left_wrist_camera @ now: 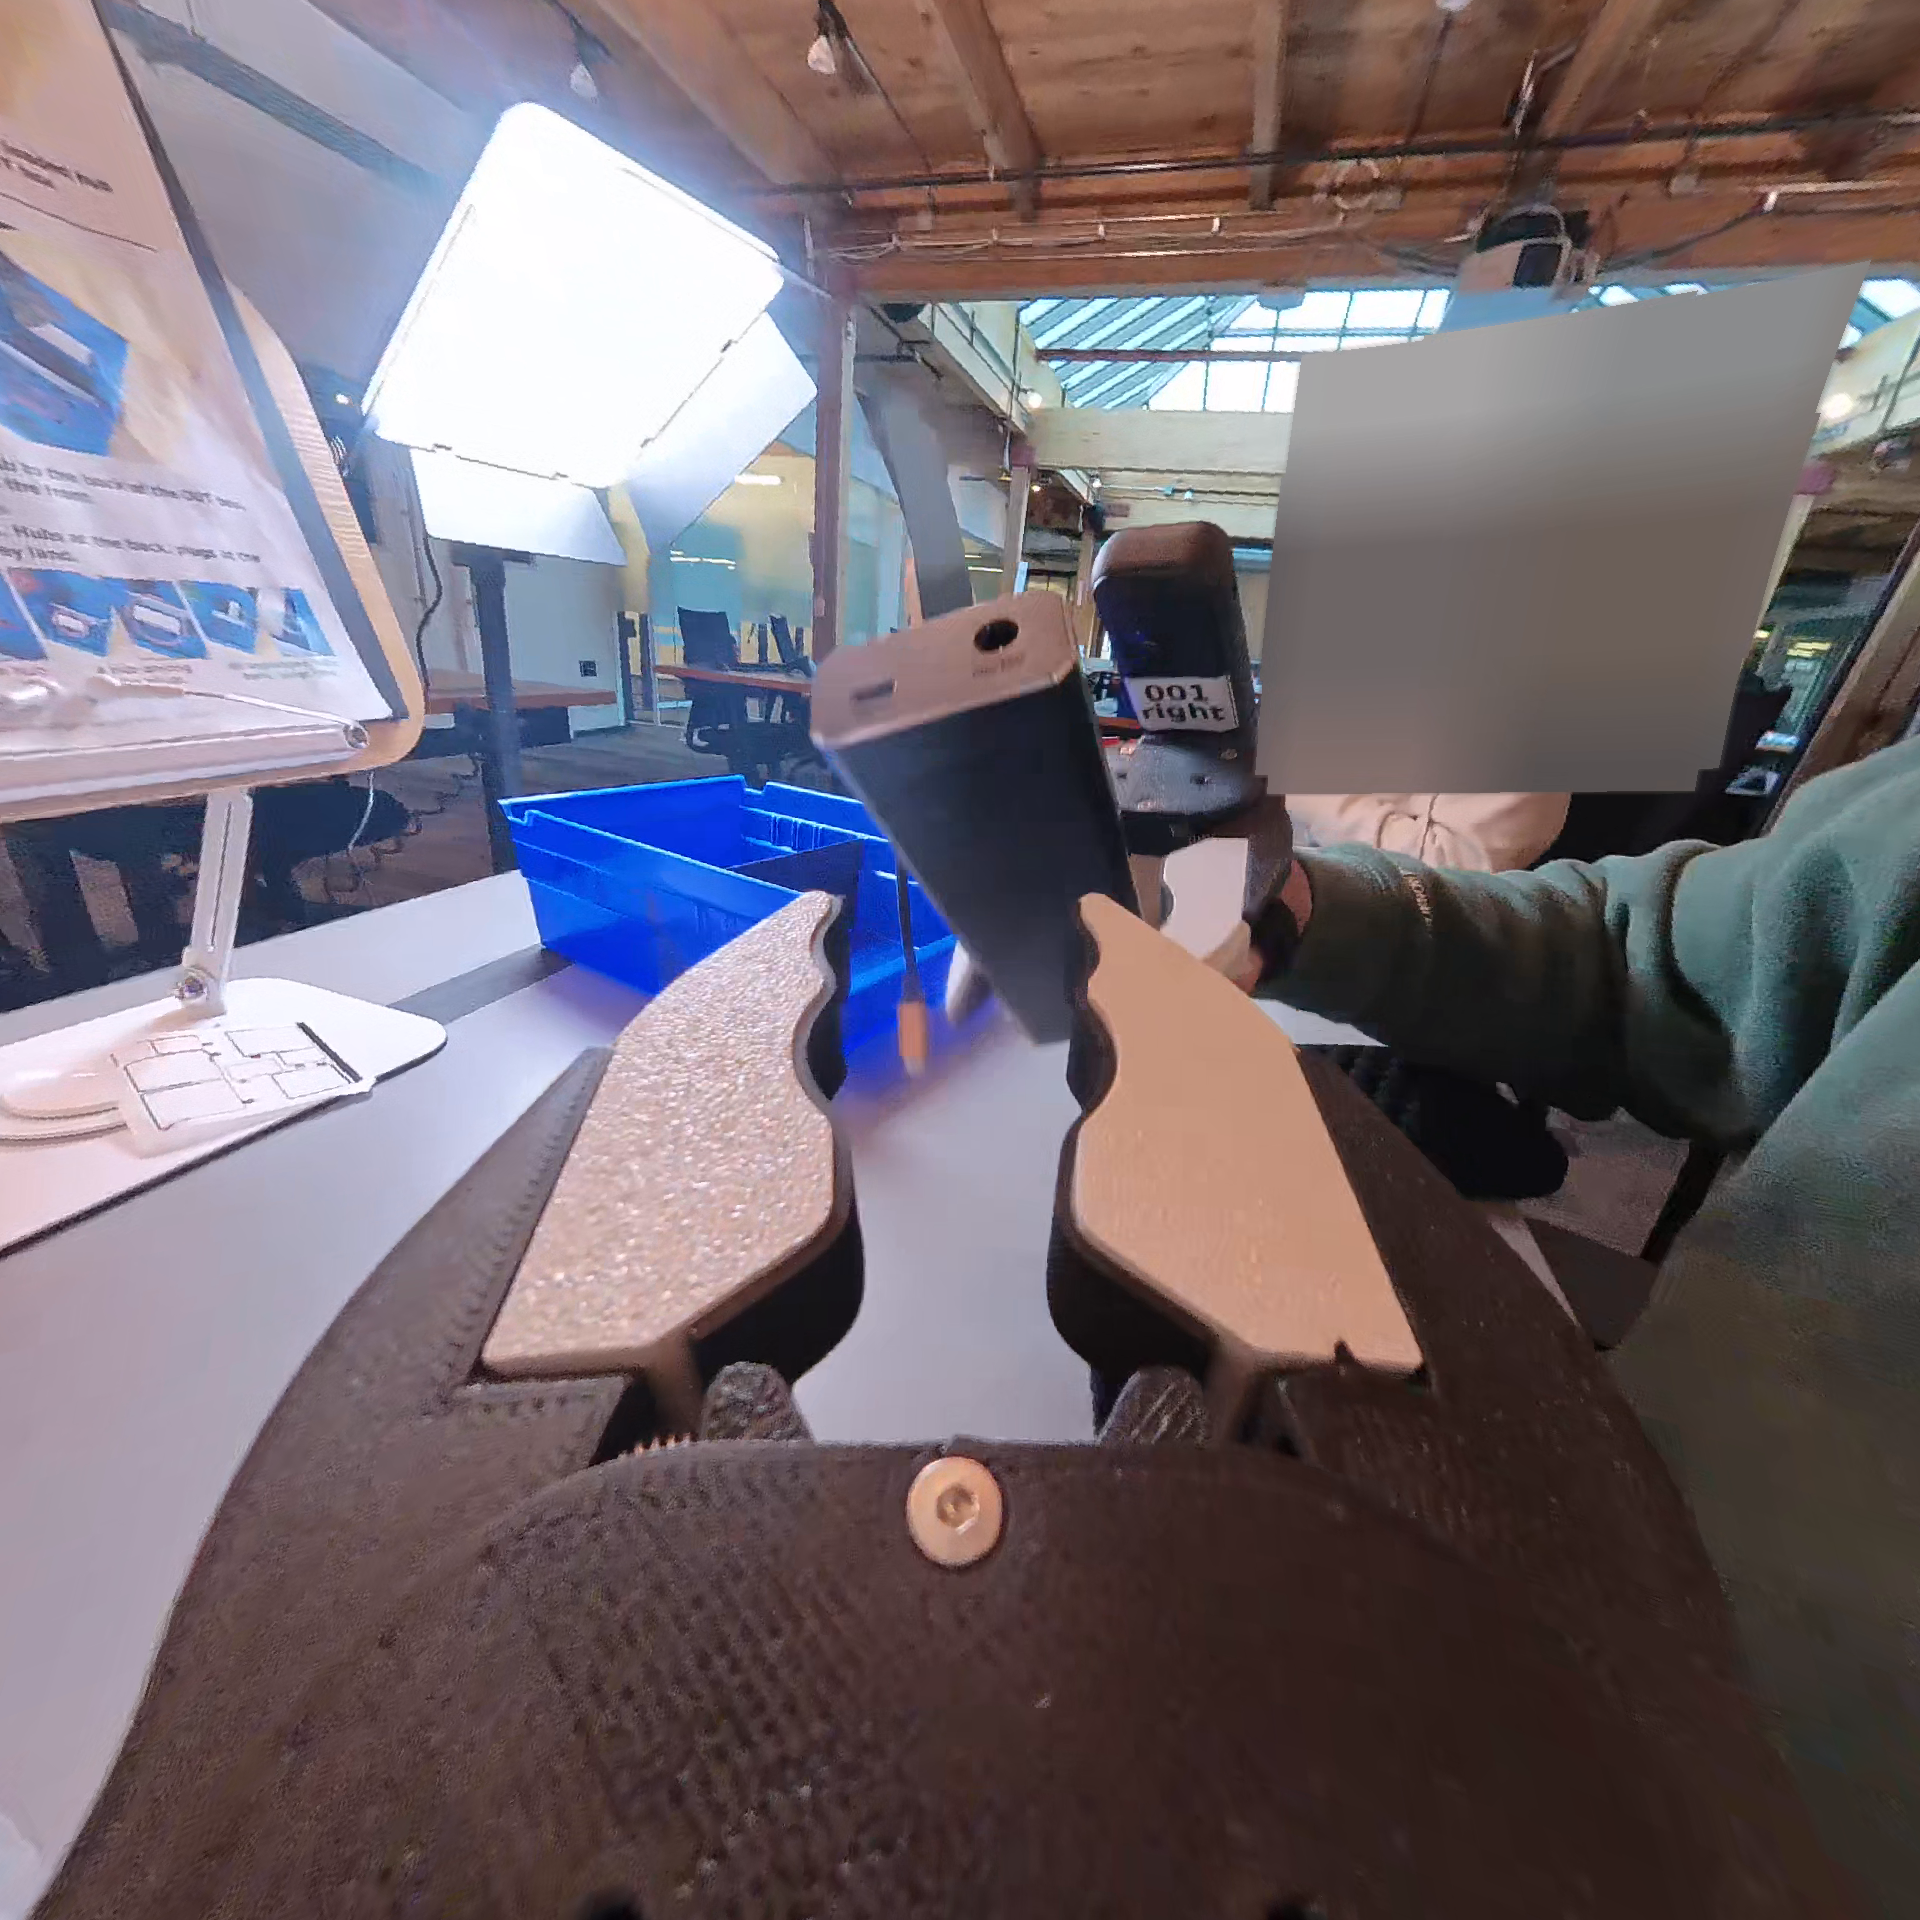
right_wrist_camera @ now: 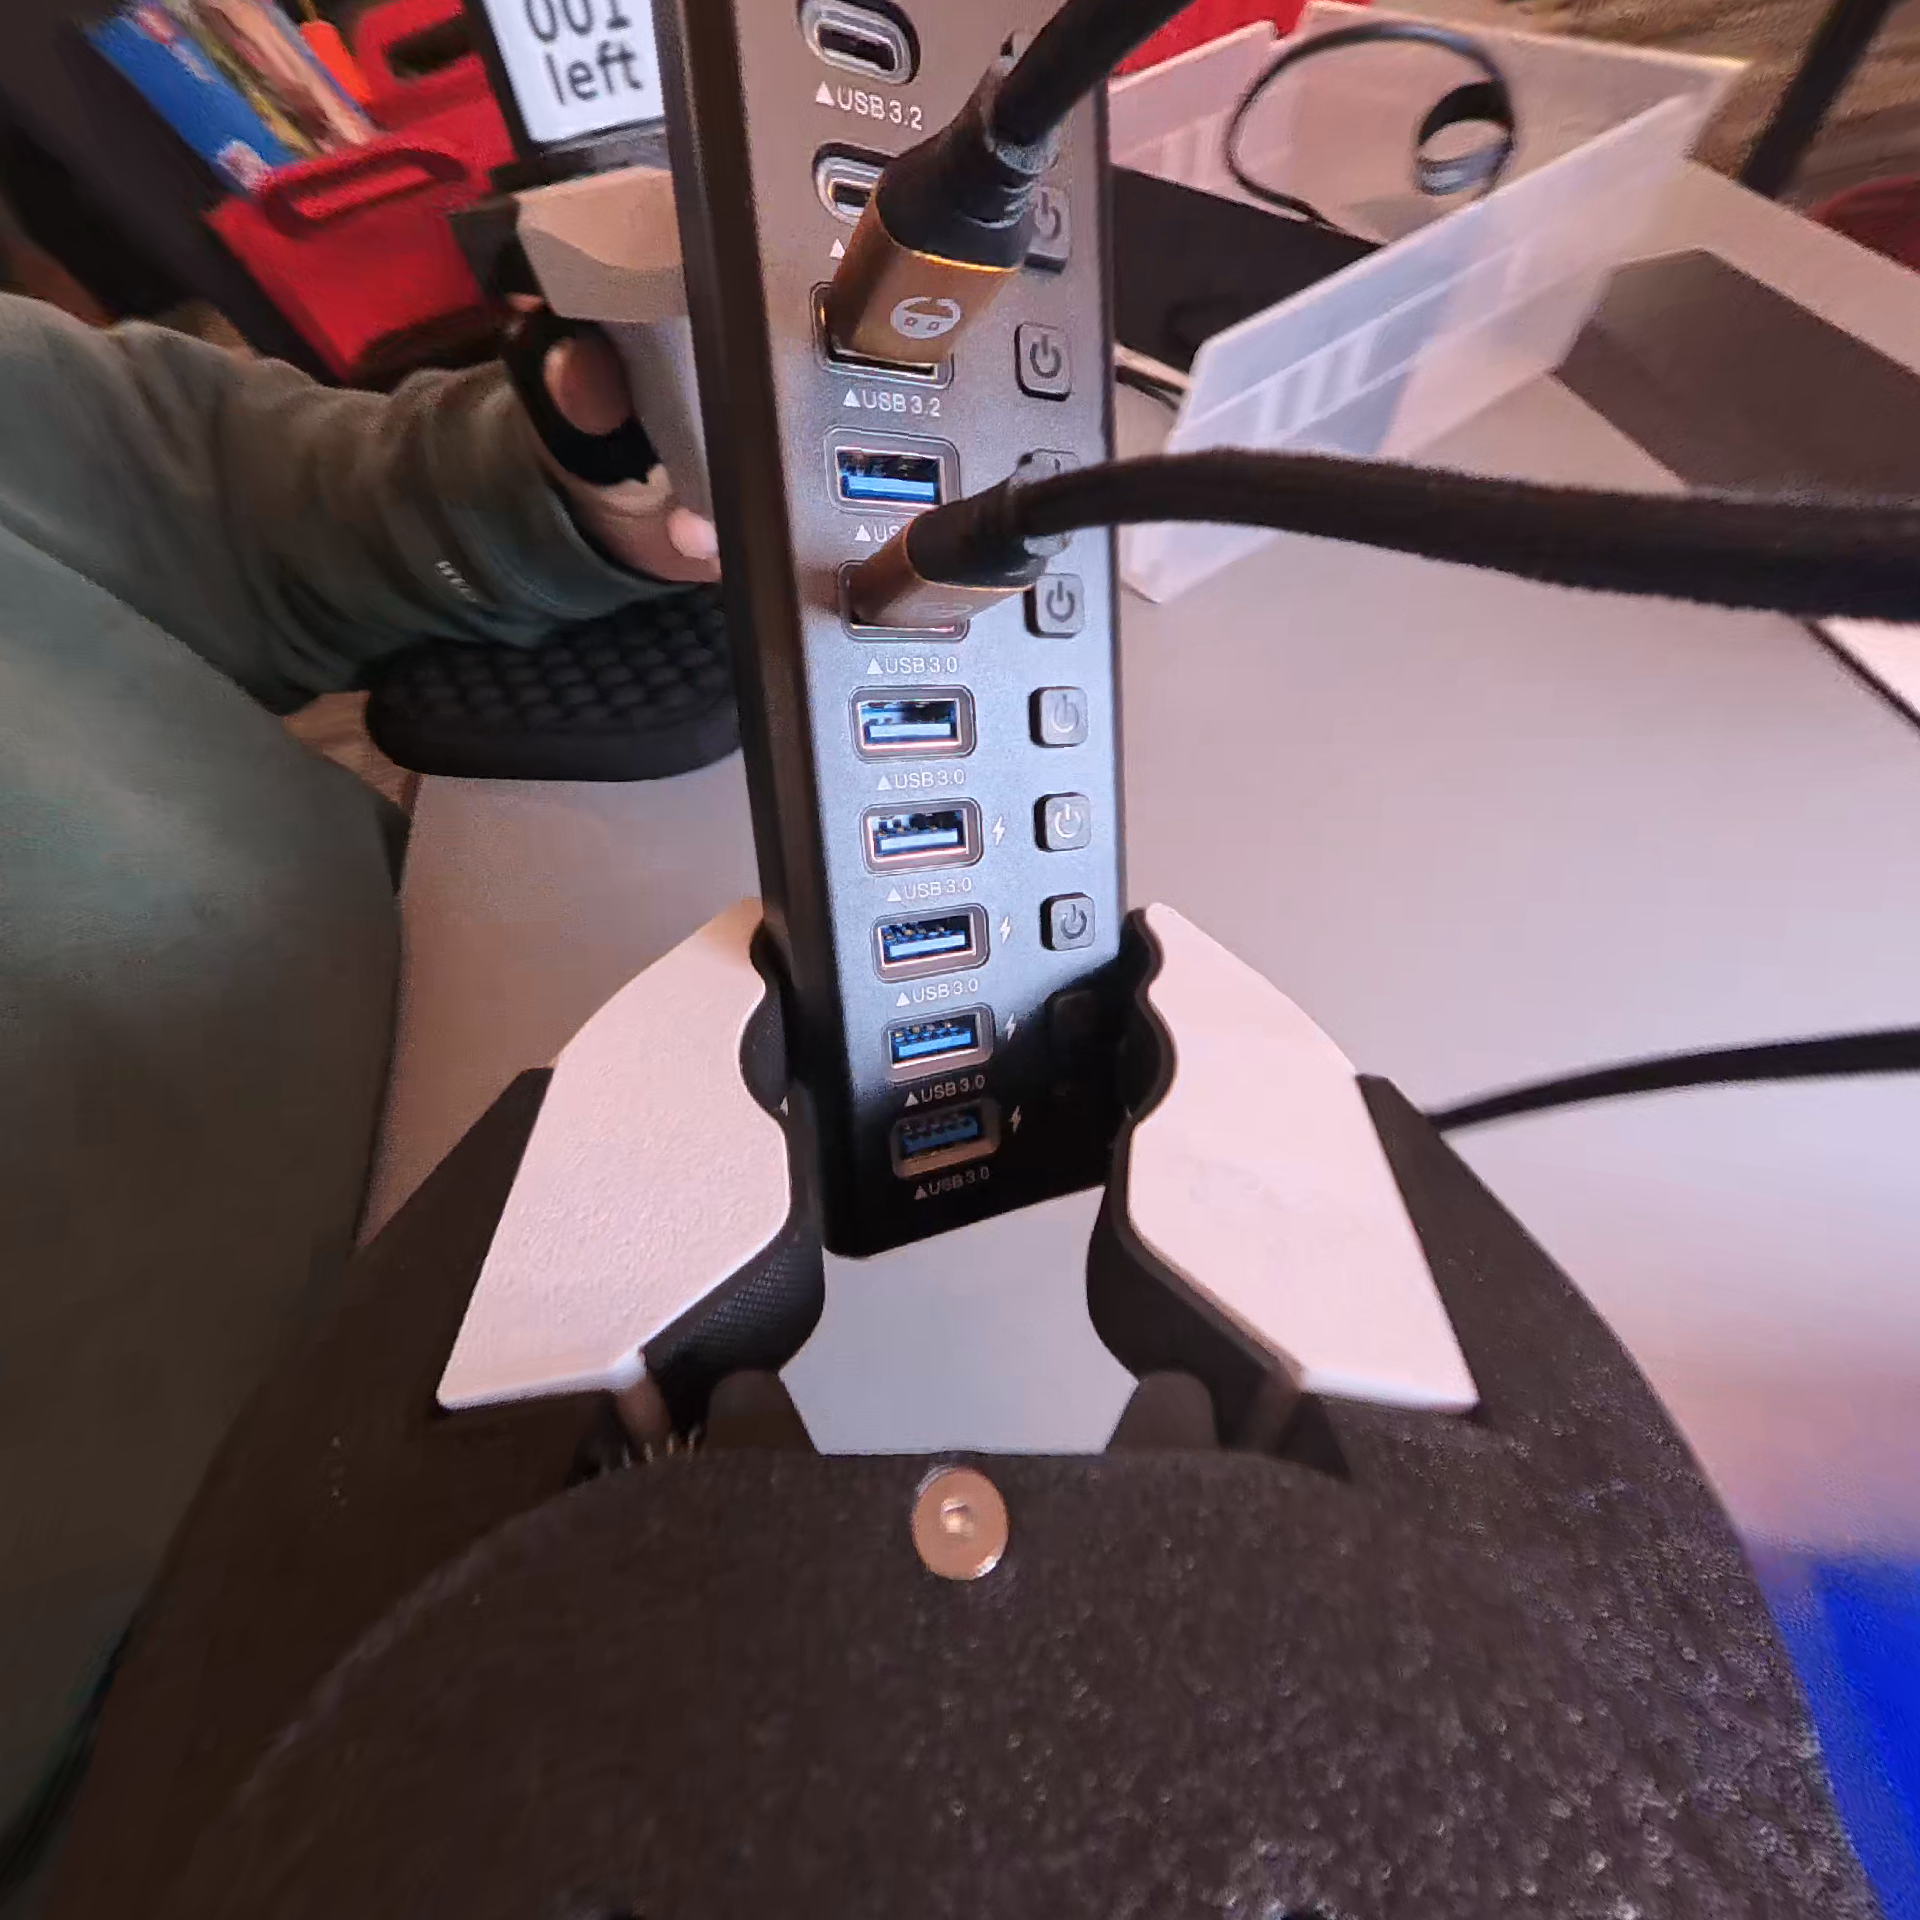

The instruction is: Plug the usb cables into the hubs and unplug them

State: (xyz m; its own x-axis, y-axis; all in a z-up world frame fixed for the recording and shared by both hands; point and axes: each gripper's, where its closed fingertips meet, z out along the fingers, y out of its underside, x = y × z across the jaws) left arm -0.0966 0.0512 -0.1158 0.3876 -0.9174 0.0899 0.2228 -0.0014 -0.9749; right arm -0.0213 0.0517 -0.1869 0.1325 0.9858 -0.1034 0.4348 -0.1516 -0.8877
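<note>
**Grip state.** My right gripper [right_wrist_camera: 951, 935] is pinching the near end of the long dark-grey metal USB hub [right_wrist_camera: 935, 727], one finger on each narrow side. The hub runs away from it toward 12 o'clock, clear of the pale grey table [right_wrist_camera: 1455, 883]. I judge this hold is meant to turn the port face toward the right wrist camera and brace the body against pulling or pushing. My left gripper [left_wrist_camera: 956, 914] stands spread and holds nothing. The hub's [left_wrist_camera: 977, 831] end lies just beside its 3 o'clock fingertip; I cannot tell whether they touch.

**Task items.** Two braided black cables occupy ports. The upper copper-shelled plug [right_wrist_camera: 925, 281] sits at 12 o'clock, and the lower copper-shelled plug [right_wrist_camera: 935, 587] sits mid-hub, its cable trailing to 3 o'clock. A loose copper-tipped plug [left_wrist_camera: 912, 1023] hangs between the left fingertips; what holds it is hidden.

**Clearance.** The blue plastic bin [left_wrist_camera: 644, 883] sits at 11 o'clock in the left wrist view. Open table lies at 3 o'clock of the hub, crossed by cable. The sleeve crowds 9 o'clock.
</note>
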